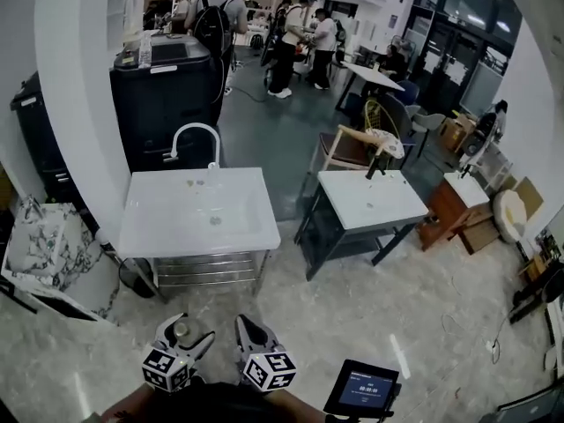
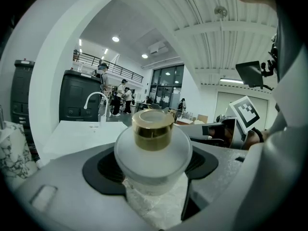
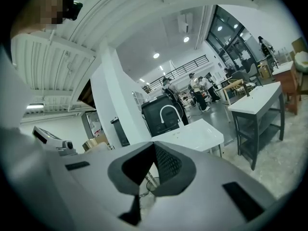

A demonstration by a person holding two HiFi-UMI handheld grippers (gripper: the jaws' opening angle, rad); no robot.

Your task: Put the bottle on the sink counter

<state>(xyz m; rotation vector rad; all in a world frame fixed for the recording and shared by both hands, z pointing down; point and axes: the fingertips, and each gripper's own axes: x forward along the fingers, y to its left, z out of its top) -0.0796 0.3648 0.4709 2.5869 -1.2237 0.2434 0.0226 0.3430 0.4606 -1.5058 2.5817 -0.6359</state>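
The bottle (image 2: 153, 148) is held between the jaws of the left gripper (image 1: 184, 337), with its gold cap (image 2: 153, 128) on top. The jaws are spread wide around its fat white body, and the pads are pressed on its sides. The right gripper (image 3: 153, 165) is closed, and nothing is held in it.

Both grippers are seen well short of the sink counter (image 1: 145, 236), on its near side. So the bottle is not yet put down. Most of the counter's top is taken up by the basin (image 1: 207, 205), and only a thin flat rim is left around it. The tap (image 1: 195, 134) is fixed at the counter's far edge.

The bottle looks round and smooth, so it could be dropped if the grip is let go too soon. If it is set too near the counter's edge, it could be tipped onto the floor. If it is put down tilted, it could be knocked over and rolled into the basin.
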